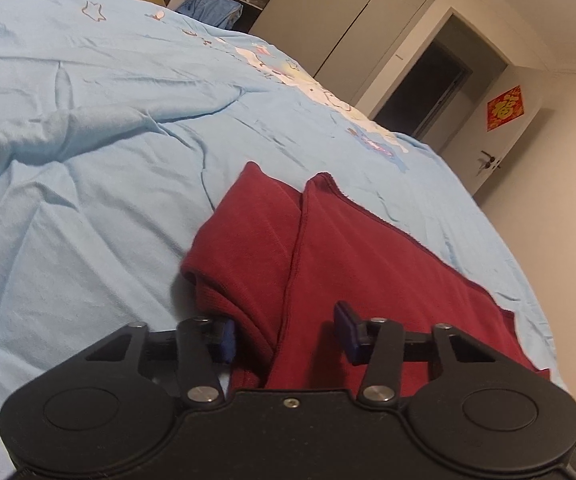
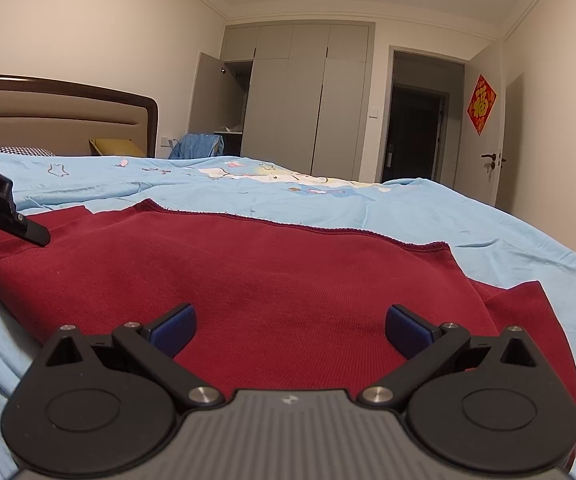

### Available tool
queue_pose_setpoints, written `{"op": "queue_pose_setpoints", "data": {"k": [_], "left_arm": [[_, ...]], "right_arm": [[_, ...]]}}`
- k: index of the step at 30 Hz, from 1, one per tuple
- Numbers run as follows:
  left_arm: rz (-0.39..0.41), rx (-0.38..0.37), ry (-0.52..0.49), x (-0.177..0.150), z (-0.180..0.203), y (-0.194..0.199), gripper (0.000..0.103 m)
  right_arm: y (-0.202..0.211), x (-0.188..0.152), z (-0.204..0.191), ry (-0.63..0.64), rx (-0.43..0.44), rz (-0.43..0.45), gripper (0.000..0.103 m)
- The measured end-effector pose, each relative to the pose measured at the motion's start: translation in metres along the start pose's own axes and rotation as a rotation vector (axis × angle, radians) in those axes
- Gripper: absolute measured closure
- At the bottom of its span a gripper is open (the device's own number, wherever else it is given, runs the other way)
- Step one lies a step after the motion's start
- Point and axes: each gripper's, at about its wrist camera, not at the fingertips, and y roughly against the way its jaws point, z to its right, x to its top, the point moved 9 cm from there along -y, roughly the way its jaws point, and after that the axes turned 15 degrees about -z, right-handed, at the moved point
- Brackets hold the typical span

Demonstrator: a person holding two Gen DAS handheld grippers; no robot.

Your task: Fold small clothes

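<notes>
A dark red knit garment (image 1: 348, 256) lies on the light blue bed sheet (image 1: 88, 184), partly folded, with one layer lapped over another along a seam. My left gripper (image 1: 288, 334) is open low over its near edge; the blue pads (image 1: 228, 338) straddle the fold and hold nothing. In the right wrist view the same red garment (image 2: 272, 276) spreads wide and flat. My right gripper (image 2: 290, 330) is open above its near part, pads wide apart and empty. The left gripper's black body (image 2: 4, 208) shows at the garment's left end.
The bed sheet (image 2: 408, 208) is wrinkled and has cartoon prints toward the far side. A headboard (image 2: 60, 116), a yellow cushion (image 2: 116, 147) and blue clothing (image 2: 198, 146) are beyond the bed. Grey wardrobes (image 2: 308, 96) and a doorway (image 2: 420, 120) stand behind.
</notes>
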Motion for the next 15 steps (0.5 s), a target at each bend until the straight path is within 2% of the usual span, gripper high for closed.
{"op": "queue_pose_setpoints", "data": {"k": [2,5,10,15], "left_arm": [[0.001,0.004,-0.004,0.001,0.001,0.001,0.074],[0.001,0.010,-0.025,0.004,0.004,0.002,0.080],[0.036,0.036,-0.134,0.011,0.026,0.013,0.083],[0.074,0.027,-0.282,0.021,0.069,0.024,0.084]], "right_arm": [[0.000,0.000,0.000,0.000,0.000,0.000,0.000],[0.000,0.000,0.000,-0.001,0.000,0.001,0.000],[0.008,-0.001,0.004,-0.019,0.003,0.017,0.000],[0.027,-0.003,0.010,-0.046,-0.006,0.036,0.000]]}}
